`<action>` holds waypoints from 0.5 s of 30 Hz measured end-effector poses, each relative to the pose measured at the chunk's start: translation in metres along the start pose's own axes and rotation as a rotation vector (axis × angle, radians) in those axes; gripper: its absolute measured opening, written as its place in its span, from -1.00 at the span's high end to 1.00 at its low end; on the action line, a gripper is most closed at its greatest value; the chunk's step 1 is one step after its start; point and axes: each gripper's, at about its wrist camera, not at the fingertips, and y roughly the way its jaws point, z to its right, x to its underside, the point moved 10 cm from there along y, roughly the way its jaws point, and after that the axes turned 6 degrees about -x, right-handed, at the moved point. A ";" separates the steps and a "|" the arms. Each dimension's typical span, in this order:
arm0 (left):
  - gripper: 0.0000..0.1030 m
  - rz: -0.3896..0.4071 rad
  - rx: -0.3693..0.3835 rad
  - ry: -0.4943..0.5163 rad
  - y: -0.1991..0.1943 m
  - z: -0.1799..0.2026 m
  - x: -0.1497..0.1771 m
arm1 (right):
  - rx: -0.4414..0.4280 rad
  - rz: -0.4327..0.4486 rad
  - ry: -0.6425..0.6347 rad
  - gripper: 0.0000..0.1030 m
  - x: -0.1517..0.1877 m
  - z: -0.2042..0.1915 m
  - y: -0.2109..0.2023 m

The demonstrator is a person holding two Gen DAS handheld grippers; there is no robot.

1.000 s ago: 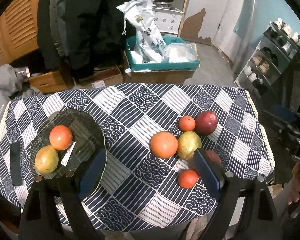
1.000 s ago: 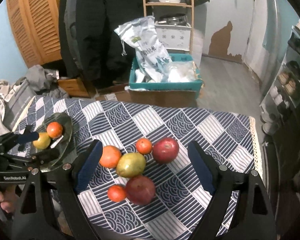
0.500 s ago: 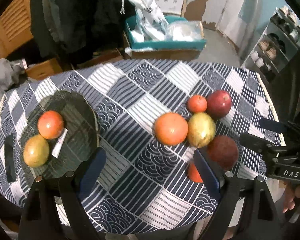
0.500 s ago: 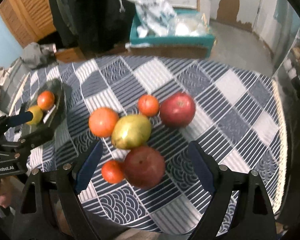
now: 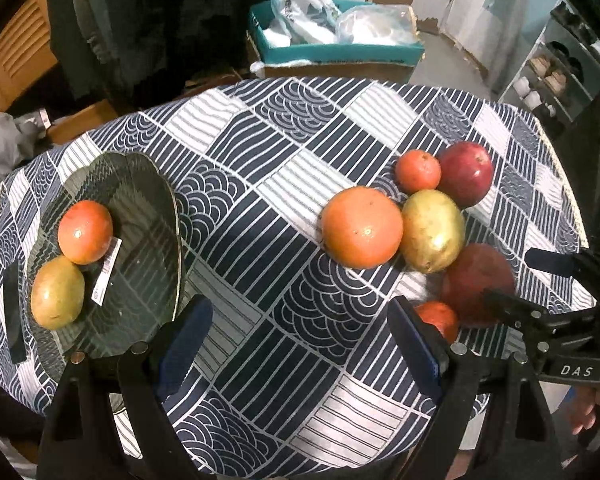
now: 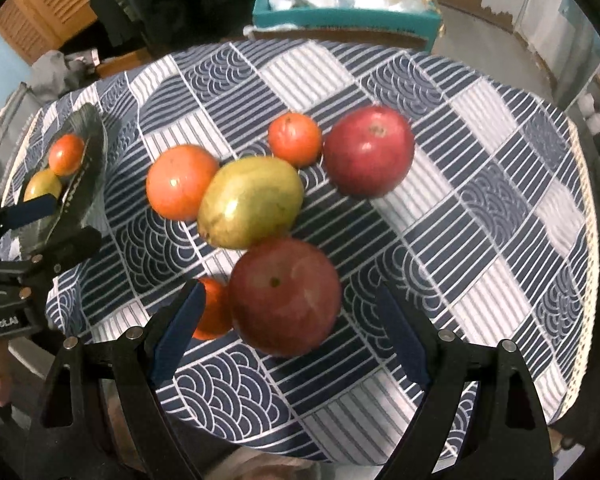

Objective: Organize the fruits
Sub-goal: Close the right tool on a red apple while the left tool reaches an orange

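While both jaws gape empty | plate (image 5: 148,200): 2 fruits | cloth (image 5: 260,184): 6 fruits

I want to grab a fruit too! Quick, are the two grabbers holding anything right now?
Left gripper: open, holding nothing, above the tablecloth.
Right gripper: open, holding nothing, poised over the big red fruit.
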 end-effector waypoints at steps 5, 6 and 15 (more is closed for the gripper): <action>-0.75 -0.012 -0.001 0.004 0.008 0.001 0.002 | 0.002 -0.030 0.007 -0.69 0.004 0.003 0.013; -0.75 -0.013 -0.002 0.005 0.009 0.001 0.002 | 0.006 -0.034 0.006 -0.69 0.005 0.003 0.016; -0.75 -0.020 0.008 0.015 0.015 0.003 0.000 | -0.045 -0.069 0.041 -0.55 0.009 0.006 0.032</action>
